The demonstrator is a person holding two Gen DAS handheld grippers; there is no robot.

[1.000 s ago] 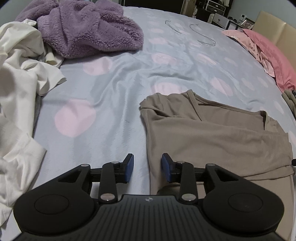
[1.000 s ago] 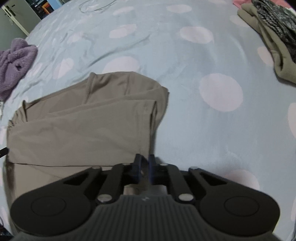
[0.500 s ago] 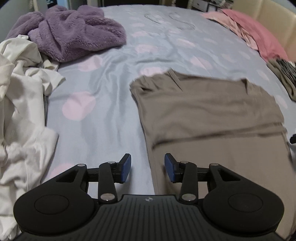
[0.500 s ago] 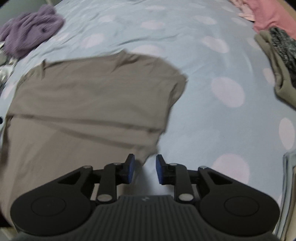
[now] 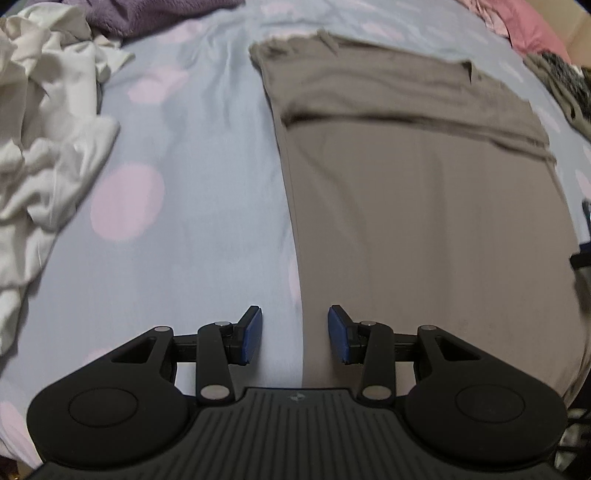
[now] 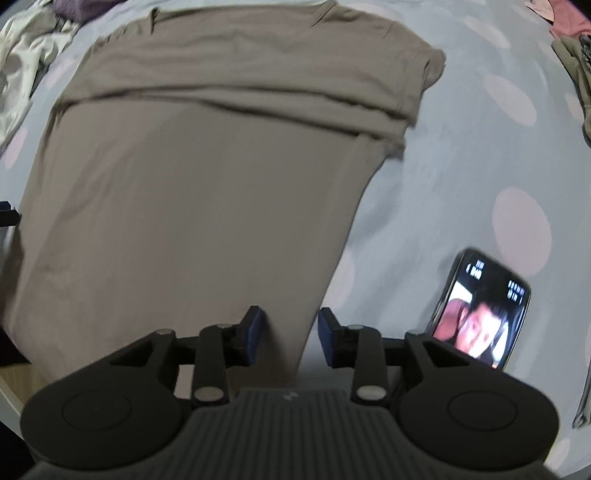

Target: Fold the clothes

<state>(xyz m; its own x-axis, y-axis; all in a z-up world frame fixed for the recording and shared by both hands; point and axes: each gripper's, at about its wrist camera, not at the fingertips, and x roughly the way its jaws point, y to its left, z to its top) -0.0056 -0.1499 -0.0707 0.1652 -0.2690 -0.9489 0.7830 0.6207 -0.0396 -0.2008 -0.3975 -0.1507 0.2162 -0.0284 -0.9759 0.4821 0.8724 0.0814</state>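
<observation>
No text, label or number can be read in either view. The phone (image 6: pixel 480 314) standing on the bed in the right wrist view shows small white marks at the top corners of its lit screen, too blurred to make out. A small emblem on each gripper's body is illegible too.

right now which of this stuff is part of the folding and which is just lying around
In the job:
- brown t-shirt, laid flat, top part already folded down
- left tool, open at the shirt's left edge
- right tool, open at its right edge

Just lying about:
- white clothes
- purple fleece
- pink garment
- phone, screen lit
- spotted bedsheet
</observation>
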